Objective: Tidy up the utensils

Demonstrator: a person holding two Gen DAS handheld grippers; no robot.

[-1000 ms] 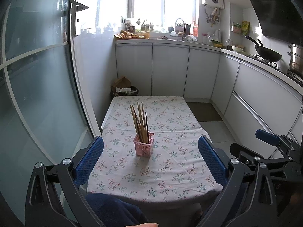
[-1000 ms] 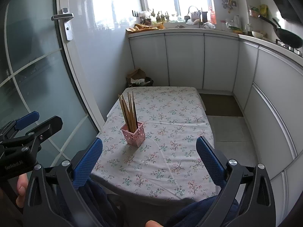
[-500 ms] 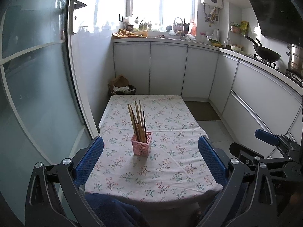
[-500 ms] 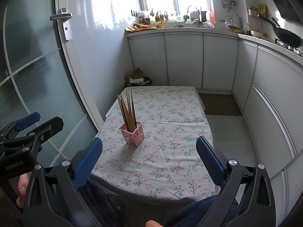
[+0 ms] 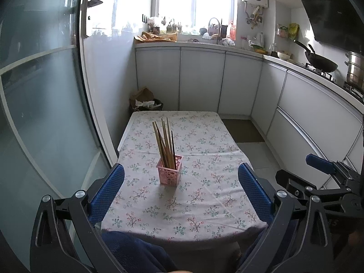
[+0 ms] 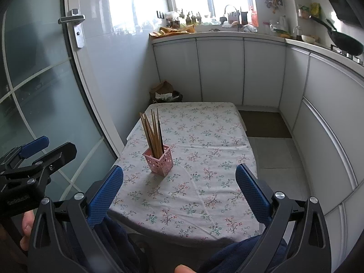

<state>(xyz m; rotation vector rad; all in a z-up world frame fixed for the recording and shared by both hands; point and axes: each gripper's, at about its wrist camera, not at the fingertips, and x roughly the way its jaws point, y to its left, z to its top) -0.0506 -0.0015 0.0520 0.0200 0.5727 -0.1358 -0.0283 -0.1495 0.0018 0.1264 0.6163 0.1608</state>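
One pink basket (image 5: 170,170) on the table (image 5: 204,204) holds chopsticks (image 5: 165,141).

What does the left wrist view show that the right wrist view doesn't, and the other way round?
Only the left wrist view shows the steel pot on the stove and the right gripper from the side. Only the right wrist view shows the whole door handle, the left gripper from the side and a hand holding it. Both show the pink basket of chopsticks on the floral tablecloth, the wok, and open, empty fingers.
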